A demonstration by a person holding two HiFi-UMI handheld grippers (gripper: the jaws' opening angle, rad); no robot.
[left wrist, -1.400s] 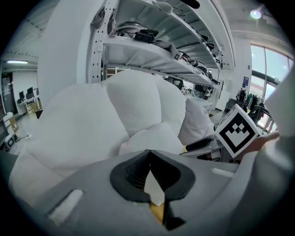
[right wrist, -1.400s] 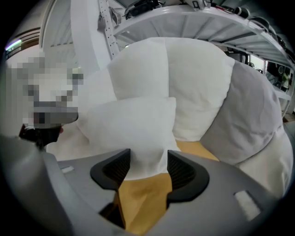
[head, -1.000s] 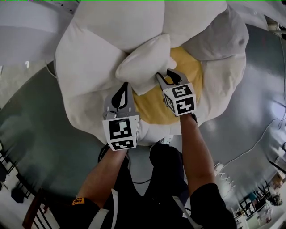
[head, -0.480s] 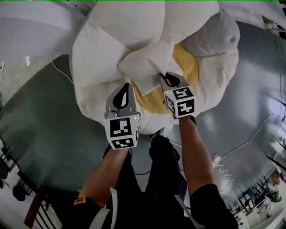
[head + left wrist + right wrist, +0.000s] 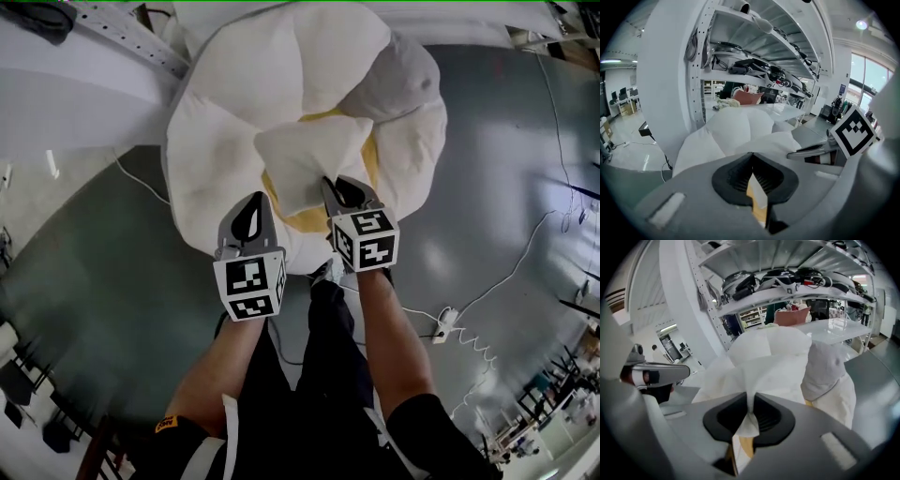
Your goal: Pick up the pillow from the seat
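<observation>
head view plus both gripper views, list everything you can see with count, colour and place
pillow: 1, white, held over the seat by both tongs
seat: 1, white puffy petals, on the floor ahead of the person
yellow centre: 1, yellow, middle of the seat, partly under the pillow
grey cushion: 1, grey, the seat's far right side
floor: grey-green, all around
cable: 1, white, on the floor at right
shelving: 1 rack, white, behind the seat, dark gear on it
forearms: 2, bare, below the tongs
trousers: dark, bottom centre
left tongs: grey, shut on the pillow's near left corner
right tongs: grey, jaws just closed, pillow fabric pinched between them
</observation>
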